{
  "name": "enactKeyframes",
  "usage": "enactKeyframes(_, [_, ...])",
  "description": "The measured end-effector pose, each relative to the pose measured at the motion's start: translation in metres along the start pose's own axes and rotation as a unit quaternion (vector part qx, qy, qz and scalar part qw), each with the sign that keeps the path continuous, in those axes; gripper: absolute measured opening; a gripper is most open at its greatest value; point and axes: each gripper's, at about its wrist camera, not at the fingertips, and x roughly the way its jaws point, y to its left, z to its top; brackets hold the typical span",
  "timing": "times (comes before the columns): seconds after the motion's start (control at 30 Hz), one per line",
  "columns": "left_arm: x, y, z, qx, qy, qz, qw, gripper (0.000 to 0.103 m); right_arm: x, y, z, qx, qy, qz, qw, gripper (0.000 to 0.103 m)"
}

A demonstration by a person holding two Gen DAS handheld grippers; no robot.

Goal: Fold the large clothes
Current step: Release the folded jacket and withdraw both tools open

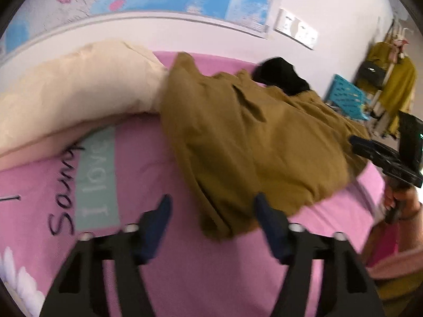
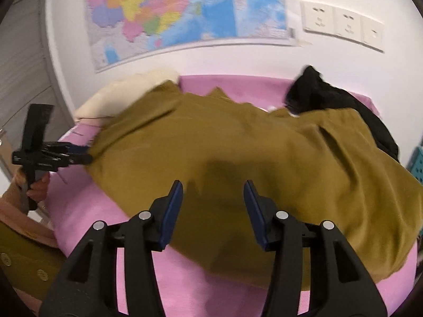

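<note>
A large olive-brown garment [image 1: 251, 132] [image 2: 238, 145] lies spread and rumpled on the pink bed sheet [image 1: 148, 163] [image 2: 87, 211]. My left gripper [image 1: 212, 207] hovers low at the garment's near corner, jaws apart, with the corner's cloth lying between the blue pads and not pinched. The right wrist view shows this gripper [image 2: 88, 158] from the side, at the garment's left edge. My right gripper [image 2: 212, 187] stands open just above the garment's near part, with nothing clamped. In the left wrist view, that right gripper [image 1: 355, 141] sits at the garment's right edge, held by a hand [image 1: 401, 200].
A black garment [image 1: 280, 75] [image 2: 330, 95] lies at the far end of the bed, partly under the olive one. A cream pillow [image 1: 79, 84] [image 2: 127, 92] lies far left. A map [image 2: 185, 10] and sockets [image 2: 343, 23] are on the wall. A teal crate [image 1: 346, 92] and clothes rack [image 1: 391, 79] stand at the right.
</note>
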Motion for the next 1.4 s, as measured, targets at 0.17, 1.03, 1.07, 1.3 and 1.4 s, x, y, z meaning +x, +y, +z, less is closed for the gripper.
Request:
enactKeyframes(0.17, [-0.009,0.005,-0.006,-0.007,-0.003,-0.041,0.9991,0.053,0.009,0.026,0.004,-0.025,0.004,0.04,0.999,0.047])
enactKeyframes(1.03, [-0.011,-0.004,-0.009,0.013,-0.02,0.008,0.9997,0.063,0.043,0.09,-0.004,-0.137,0.034,0.05,0.989,0.065])
enactKeyframes(1.07, [-0.008,-0.007,-0.009,0.013,-0.018,0.007,0.9997,0.064,0.049,0.094,-0.01,-0.158,0.042,0.032,0.986,0.065])
enactKeyframes(1.3, [-0.005,-0.013,-0.006,0.003,-0.022,0.026,0.9994,0.075,0.055,0.11,-0.017,-0.206,0.042,0.004,0.978,0.069])
enactKeyframes(1.4, [-0.009,-0.017,-0.005,-0.002,-0.026,0.042,0.9988,0.08,0.047,0.122,-0.017,-0.239,0.03,0.004,0.971,0.077])
